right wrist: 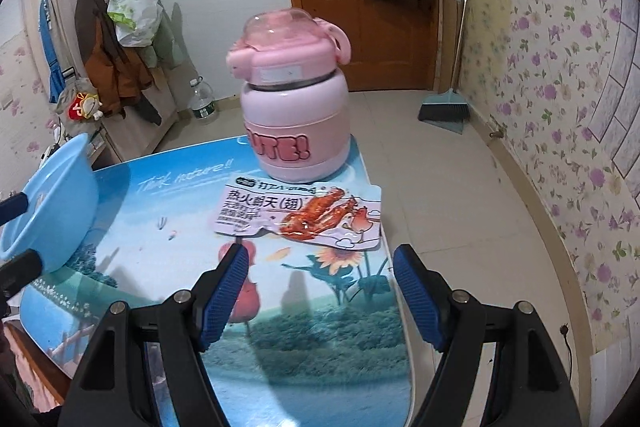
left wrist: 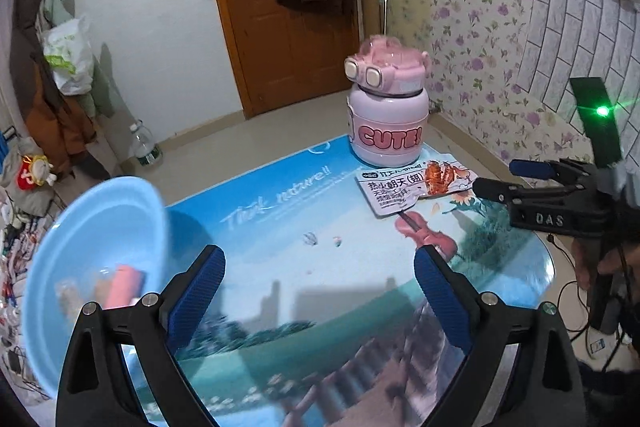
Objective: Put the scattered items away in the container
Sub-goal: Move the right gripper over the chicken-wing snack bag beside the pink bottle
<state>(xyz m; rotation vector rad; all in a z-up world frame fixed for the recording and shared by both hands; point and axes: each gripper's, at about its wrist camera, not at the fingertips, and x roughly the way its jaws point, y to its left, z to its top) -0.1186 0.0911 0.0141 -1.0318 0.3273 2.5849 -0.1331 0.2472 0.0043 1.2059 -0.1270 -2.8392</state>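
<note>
A light blue plastic basin (left wrist: pixel 100 227) stands at the table's left edge, holding a pink item (left wrist: pixel 122 285) and other blurred things; it also shows in the right wrist view (right wrist: pixel 52 203). A snack packet (right wrist: pixel 300 215) with a red chicken-wing picture lies flat near the far right of the table, in front of a pink "CUTE!" bottle (right wrist: pixel 292 107). Both show in the left wrist view: the packet (left wrist: pixel 412 187) and the bottle (left wrist: pixel 386 107). My left gripper (left wrist: pixel 320 291) is open and empty over the table's middle. My right gripper (right wrist: pixel 320 287) is open and empty, just short of the packet.
The table (left wrist: pixel 280 227) has a printed landscape cover and rounded edges. Beyond it are a tiled floor, a water bottle (right wrist: pixel 202 103) on the floor, a broom and dustpan (right wrist: pixel 446 107) by the wall, a wooden door and hanging coats.
</note>
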